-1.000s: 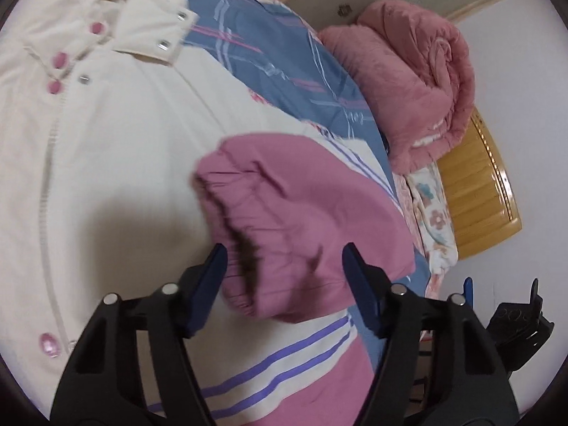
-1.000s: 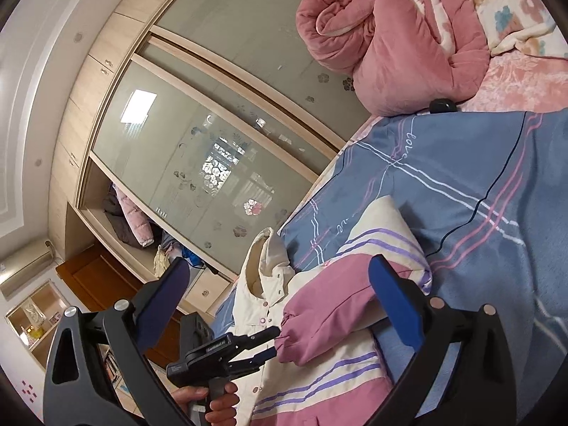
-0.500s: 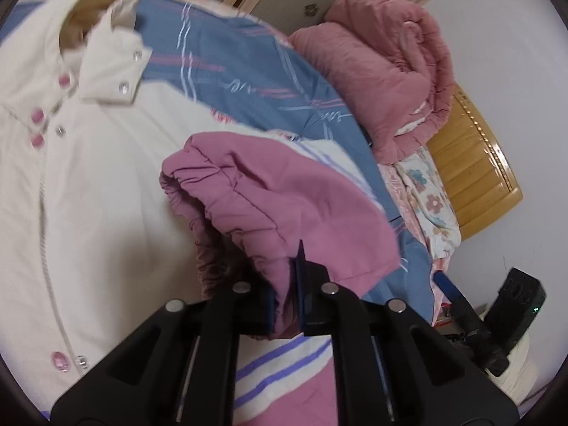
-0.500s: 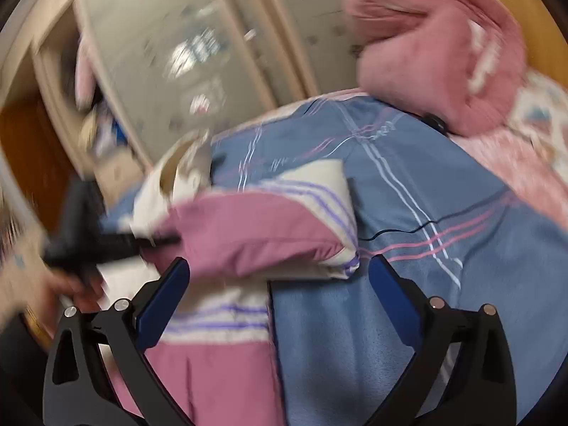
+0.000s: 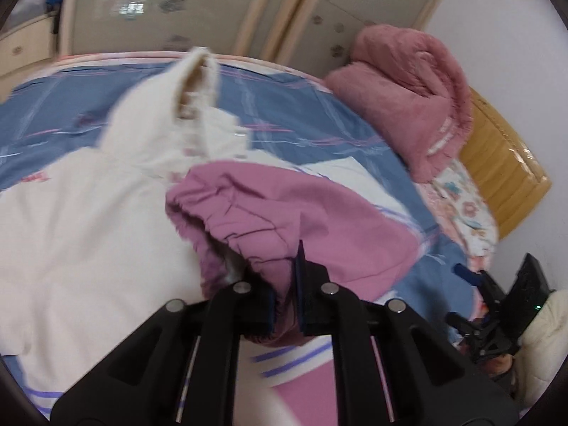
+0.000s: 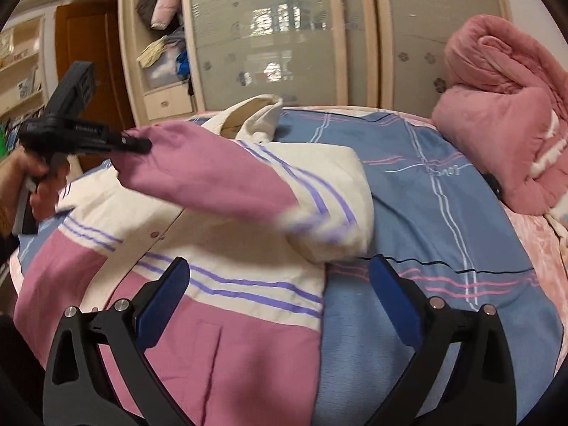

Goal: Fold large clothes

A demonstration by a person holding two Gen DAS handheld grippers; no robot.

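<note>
Here the left gripper has its jaws clamped on the pink sleeve cuff, lifting it over the jacket spread on the bed — likely to fold it inward; the right gripper hovers above, jaws apart.

Left gripper is clamped tight; right gripper gapes wide.

Jacket on blue-sheeted bed

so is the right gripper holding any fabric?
No, the right gripper has its jaws spread wide and empty above the jacket, touching no cloth.
</note>
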